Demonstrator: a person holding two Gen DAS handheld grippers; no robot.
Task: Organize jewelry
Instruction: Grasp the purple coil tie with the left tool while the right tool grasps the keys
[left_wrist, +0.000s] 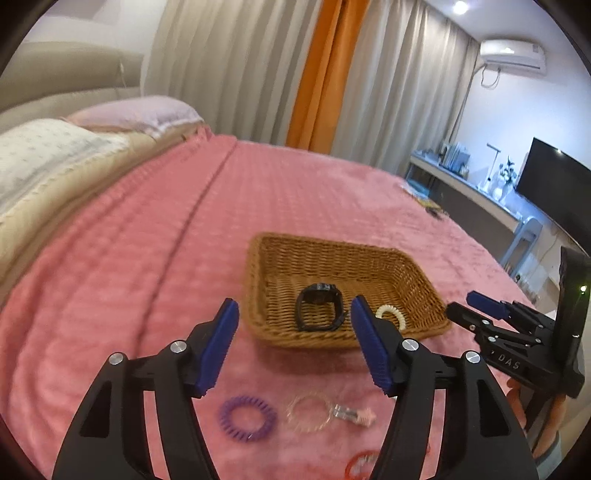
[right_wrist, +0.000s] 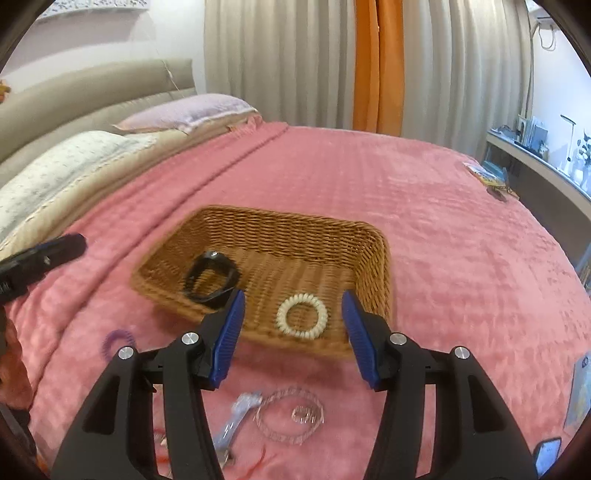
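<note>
Left gripper: wide open, empty, above the blanket near the basket's near-left edge.
Right gripper: wide open, empty, over the basket's near rim.
Basket: wicker, on pink blanket.
Inside basket: black watch, cream coil band.
On blanket, outside basket: purple coil band, clear coil band, clear clip beside it, red ring partly hidden.

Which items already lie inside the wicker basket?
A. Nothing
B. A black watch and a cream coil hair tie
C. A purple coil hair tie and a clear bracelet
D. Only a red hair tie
B. The black watch and the cream coil hair tie rest on the floor of the wicker basket; the purple coil hair tie lies on the pink blanket outside it.
</note>
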